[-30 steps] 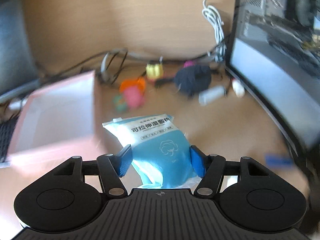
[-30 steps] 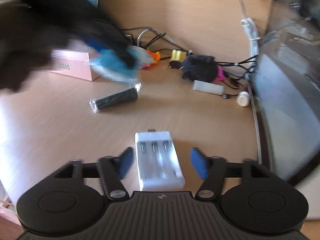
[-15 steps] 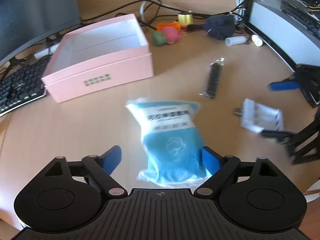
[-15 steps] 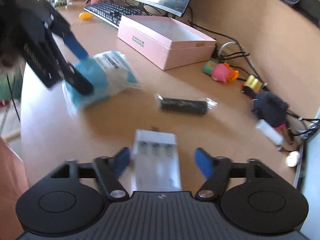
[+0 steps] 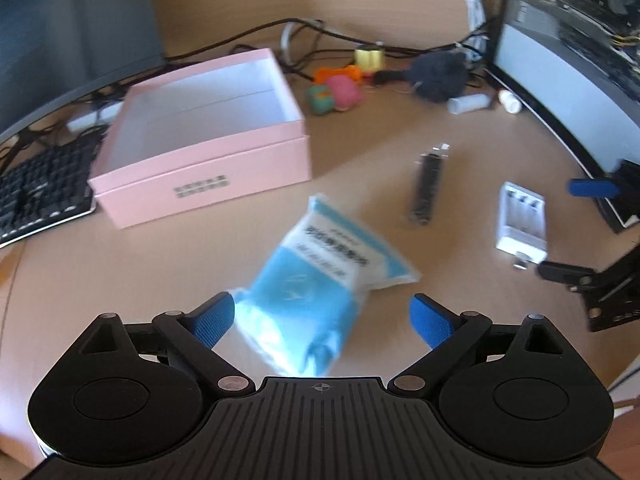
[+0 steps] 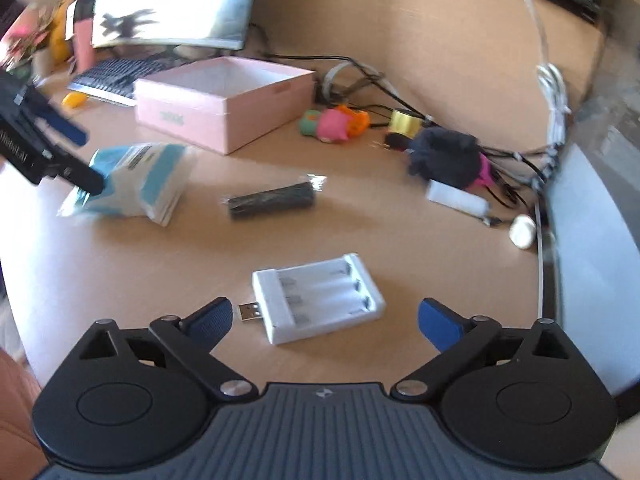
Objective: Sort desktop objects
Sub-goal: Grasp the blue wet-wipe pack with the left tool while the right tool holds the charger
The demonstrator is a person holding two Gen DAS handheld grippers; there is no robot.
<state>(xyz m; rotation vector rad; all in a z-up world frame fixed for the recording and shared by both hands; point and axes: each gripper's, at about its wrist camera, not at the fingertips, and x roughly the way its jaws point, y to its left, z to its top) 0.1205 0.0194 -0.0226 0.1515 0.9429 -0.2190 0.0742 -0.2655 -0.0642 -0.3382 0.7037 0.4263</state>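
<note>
- Since a second ago both pairs of jaws have just been opening: the left gripper (image 5: 321, 316) stands wide, and the blue pack (image 5: 320, 276) it pinched then now lies loose on the worktop (image 5: 140, 280), one pad brushing its blurred near end.
- Our right gripper (image 6: 325, 318) is spread too; the white charger (image 6: 318, 298) sits between its fingers, touched by neither.
- We see the pack's long axis running away from the left gripper toward the pink box (image 5: 200, 136), tilted right.
- We see the charger lying crosswise, USB plug pointing left in the right view.
- One black roll (image 6: 272, 200) lies between pack and charger.
- Small toys beyond the box are too blurred to count.
- One keyboard (image 5: 36, 188) is cut off at the edge.
</note>
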